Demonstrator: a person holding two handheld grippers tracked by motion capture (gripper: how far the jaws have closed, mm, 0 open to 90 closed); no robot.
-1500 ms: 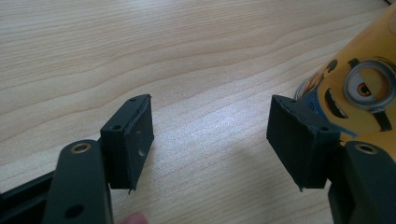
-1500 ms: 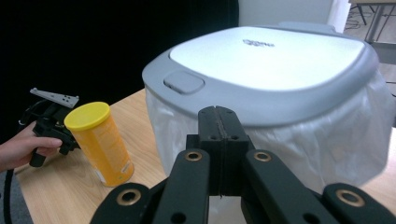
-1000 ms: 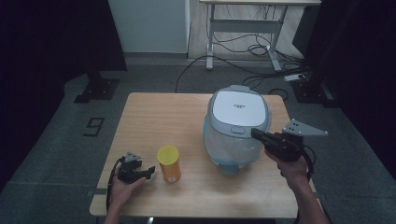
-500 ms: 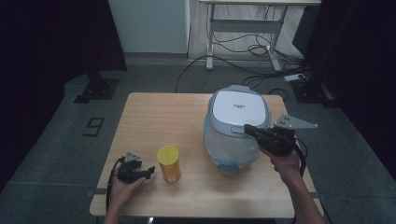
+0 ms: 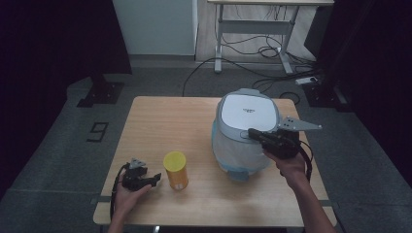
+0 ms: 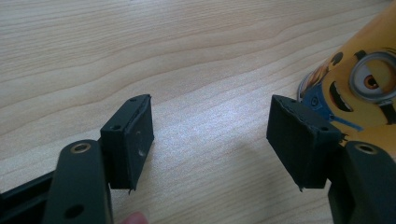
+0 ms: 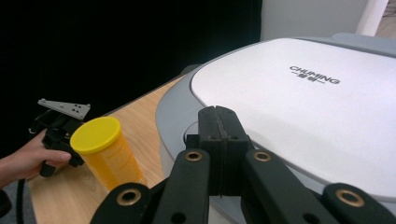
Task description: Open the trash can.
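Right gripper view | our right claw (image 7: 218, 122) is pressed shut, empty, at the rice cooker (image 7: 299, 93) lid's front edge | we push the latch squarely | left claw (image 6: 210, 140) gapes, idle beside the yellow canister (image 5: 176, 170).

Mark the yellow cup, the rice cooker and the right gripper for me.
yellow cup (image 5: 175, 169), high view, on its side wall below the lid.
rice cooker (image 5: 245, 111), high view, on the white lid panel.
right gripper (image 7: 218, 122), right gripper view, at the tips of its closed jaws.
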